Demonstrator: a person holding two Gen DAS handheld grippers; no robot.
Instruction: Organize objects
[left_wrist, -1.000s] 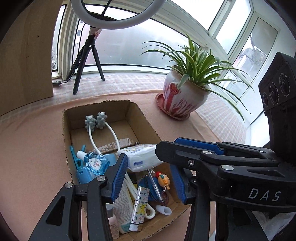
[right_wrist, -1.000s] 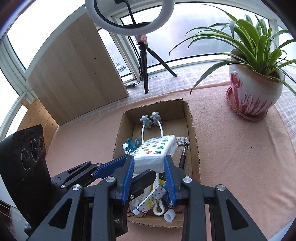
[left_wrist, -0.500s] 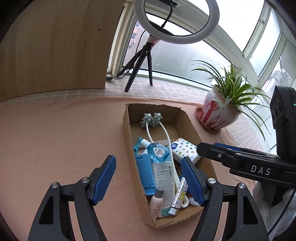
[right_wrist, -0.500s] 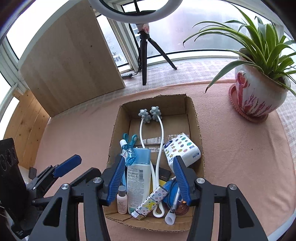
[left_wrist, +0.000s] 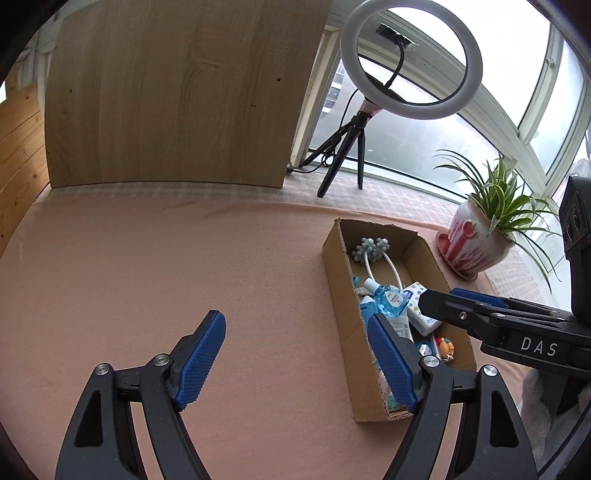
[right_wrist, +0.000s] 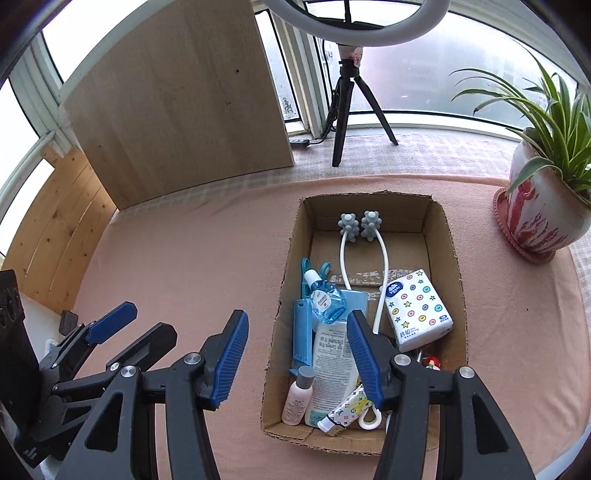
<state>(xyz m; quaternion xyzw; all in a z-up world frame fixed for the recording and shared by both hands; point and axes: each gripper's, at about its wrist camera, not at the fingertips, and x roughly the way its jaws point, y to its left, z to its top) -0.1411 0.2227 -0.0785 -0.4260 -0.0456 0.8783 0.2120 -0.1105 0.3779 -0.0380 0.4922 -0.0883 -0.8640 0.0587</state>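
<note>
Cardboard box (right_wrist: 284, 295) of toiletries, right of empty left gripper (left_wrist: 295, 356)

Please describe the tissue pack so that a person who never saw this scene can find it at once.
Find the open cardboard box on the pink tablecloth, left of the potted plant. The tissue pack lies inside against the box's right wall, beside the white massager. It is the only white packet printed with small coloured stars and dots.

Left gripper (left_wrist: 295, 356): black frame, blue ribbed pads, jaws wide apart and just been opening, nothing between them, tilted downward. Right gripper (right_wrist: 297, 360): same build, jaws parted and just been opening, nothing gripped, angled steeply down. The two sit side by side, each visible in the other's view.
</note>
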